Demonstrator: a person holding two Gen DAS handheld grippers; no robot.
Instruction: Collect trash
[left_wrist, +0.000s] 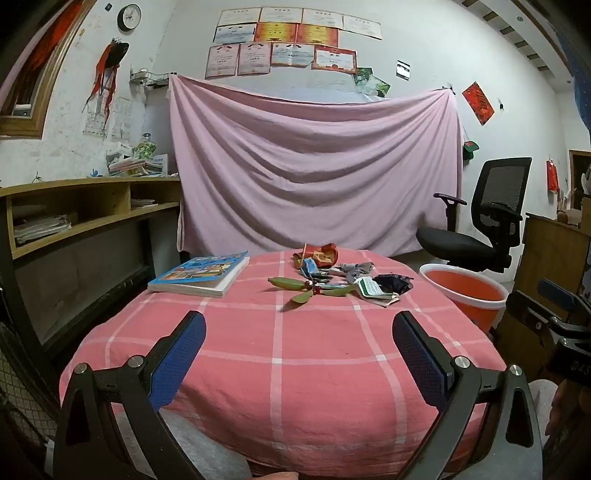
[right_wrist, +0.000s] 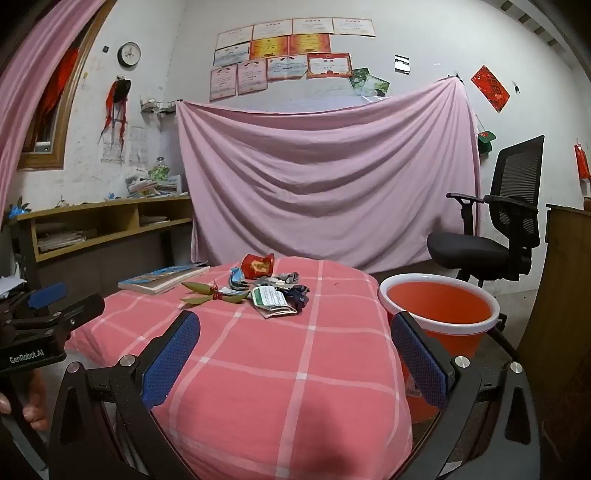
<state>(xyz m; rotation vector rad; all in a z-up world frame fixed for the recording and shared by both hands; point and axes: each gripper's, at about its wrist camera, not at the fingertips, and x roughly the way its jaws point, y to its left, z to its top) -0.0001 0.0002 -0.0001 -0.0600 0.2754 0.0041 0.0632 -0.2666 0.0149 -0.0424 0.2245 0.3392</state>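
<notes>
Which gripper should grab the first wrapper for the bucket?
Right, probably. The right gripper hangs open beside the orange bucket, with the trash pile just ahead. The left gripper sits farther from the bucket.

Right tool (right_wrist: 295, 354) hangs low over near edge of bench (right_wrist: 280, 369) w/ pink check cloth, blue pads (right_wrist: 173, 354) spread wide, nothing btwn them. Trash pile (right_wrist: 269, 288) lies ahead, well beyond tips: red crumpled wrapper (right_wrist: 258, 266) furthest, green-white packet (right_wrist: 271, 298) nearest, leafy twig (right_wrist: 212, 293) to its left. Book (right_wrist: 162, 278) ahead-left on bench. Orange bucket (right_wrist: 439, 314) w/ white rim sits off bench just right of right pad. Left tool (right_wrist: 48, 299) shows at left edge, fingers of a hand (right_wrist: 29, 410) below it.
</notes>
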